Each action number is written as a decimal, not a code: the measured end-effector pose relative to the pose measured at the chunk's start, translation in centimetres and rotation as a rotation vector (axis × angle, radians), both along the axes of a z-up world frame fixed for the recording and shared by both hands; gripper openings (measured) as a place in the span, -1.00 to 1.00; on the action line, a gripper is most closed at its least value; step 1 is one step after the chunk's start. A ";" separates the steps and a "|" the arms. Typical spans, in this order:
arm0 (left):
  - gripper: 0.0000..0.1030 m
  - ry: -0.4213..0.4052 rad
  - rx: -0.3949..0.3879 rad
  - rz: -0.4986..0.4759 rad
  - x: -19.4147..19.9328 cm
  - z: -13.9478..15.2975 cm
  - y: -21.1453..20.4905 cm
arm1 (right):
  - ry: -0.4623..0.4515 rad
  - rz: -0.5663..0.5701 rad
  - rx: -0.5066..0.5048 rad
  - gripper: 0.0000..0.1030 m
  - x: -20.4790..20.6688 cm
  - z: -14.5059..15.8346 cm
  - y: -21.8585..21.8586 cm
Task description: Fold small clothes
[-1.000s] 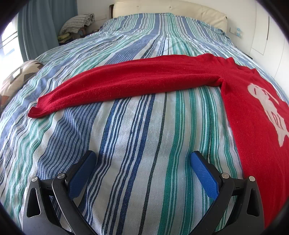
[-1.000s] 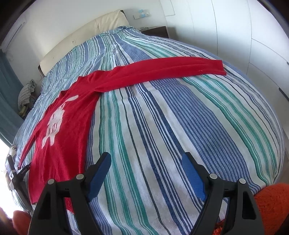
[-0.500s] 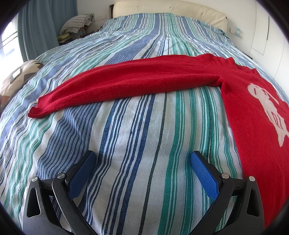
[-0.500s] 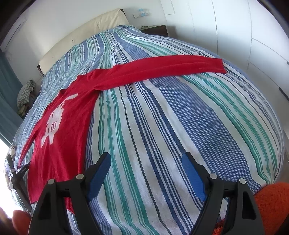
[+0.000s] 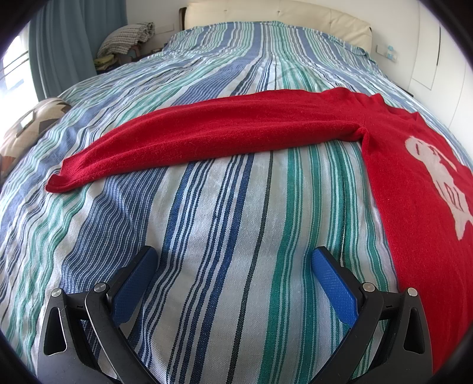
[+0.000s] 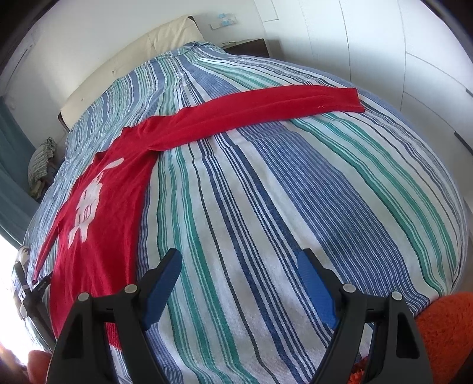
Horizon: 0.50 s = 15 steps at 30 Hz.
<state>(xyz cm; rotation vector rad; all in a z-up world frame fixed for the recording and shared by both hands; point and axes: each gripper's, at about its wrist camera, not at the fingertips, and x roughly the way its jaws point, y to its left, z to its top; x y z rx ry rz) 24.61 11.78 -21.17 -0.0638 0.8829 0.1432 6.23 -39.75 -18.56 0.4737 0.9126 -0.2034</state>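
Note:
A red long-sleeved sweater [image 5: 414, 183] with a white figure on its front lies flat on the striped bed. One sleeve [image 5: 207, 136] stretches left across the left wrist view, its cuff at the far left. My left gripper [image 5: 233, 263] is open and empty over bare bedding, near the sweater's side edge. In the right wrist view the sweater's body [image 6: 112, 206] lies at the left and the other sleeve [image 6: 266, 109] runs to the right. My right gripper [image 6: 239, 265] is open and empty above the bedding, to the right of the sweater's body.
The bed's striped cover [image 5: 224, 230] fills both views, with a cream headboard [image 5: 266, 11] at the far end. A pile of folded cloth [image 5: 127, 38] sits by the curtain. A patterned cushion [image 5: 26, 127] lies at the left edge. An orange fuzzy thing [image 6: 443, 333] is at lower right.
The right wrist view has shifted a little, so the sweater sits slightly higher and more to the right. The left wrist view is the same.

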 end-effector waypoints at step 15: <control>0.99 0.000 0.000 0.000 0.0 0.0 0.0 | 0.002 0.002 -0.003 0.55 0.1 -0.1 0.2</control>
